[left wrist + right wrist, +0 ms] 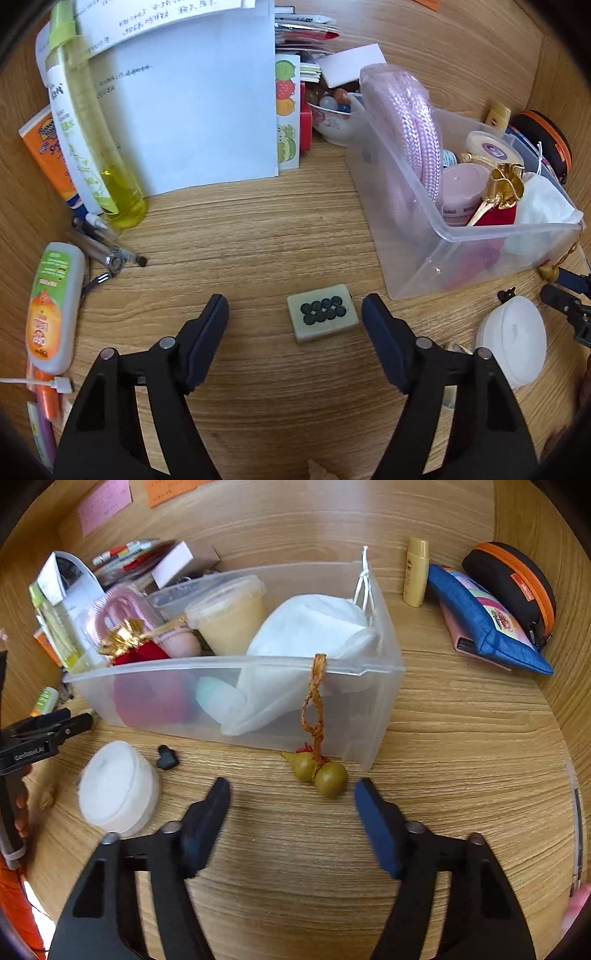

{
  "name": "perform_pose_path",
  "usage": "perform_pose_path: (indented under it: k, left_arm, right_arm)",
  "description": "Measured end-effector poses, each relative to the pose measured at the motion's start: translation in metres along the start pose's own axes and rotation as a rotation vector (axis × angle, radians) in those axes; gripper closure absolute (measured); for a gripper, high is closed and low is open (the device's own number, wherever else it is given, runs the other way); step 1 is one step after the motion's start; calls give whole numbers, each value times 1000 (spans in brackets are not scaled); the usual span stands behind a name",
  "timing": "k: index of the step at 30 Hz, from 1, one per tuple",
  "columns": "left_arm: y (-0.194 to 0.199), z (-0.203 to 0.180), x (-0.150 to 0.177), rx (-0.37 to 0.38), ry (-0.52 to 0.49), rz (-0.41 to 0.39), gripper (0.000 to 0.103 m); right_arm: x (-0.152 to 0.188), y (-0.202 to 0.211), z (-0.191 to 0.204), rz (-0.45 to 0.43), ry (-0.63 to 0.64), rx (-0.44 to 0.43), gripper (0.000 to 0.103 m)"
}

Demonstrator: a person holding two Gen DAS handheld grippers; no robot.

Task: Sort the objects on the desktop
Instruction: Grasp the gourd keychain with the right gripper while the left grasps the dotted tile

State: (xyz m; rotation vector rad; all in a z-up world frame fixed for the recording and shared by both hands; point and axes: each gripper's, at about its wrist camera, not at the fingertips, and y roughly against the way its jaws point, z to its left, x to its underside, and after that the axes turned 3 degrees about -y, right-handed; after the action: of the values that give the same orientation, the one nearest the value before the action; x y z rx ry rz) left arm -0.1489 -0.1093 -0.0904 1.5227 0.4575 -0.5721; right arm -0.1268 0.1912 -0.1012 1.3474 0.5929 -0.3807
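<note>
Left wrist: your left claw wide around tile, untouched; right claw wide, empty; gourd charm cord partly hidden in bin.

Soft, even light is falling across a wood-grain desk, and pink and orange notes are sticking to its back panel.

Both wrist cameras look steeply down, close over the wooden desk. They share the clear plastic bin and white round case.
</note>
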Motion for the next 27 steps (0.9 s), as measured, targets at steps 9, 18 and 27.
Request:
perform_pose_path:
  k: [9,18,27]
  left_arm:
    - [0,8,2,32,23,-17,37]
    - [1,11,5,40,24,-20,43]
    - [4,10,8,34,1,-25,69]
  right_arm:
    - [-2,-5,9,-11,33,87,61]
    - [-5,-5,7,-15,19,82,72]
    - [-4,-3,5,-19,12,39,75]
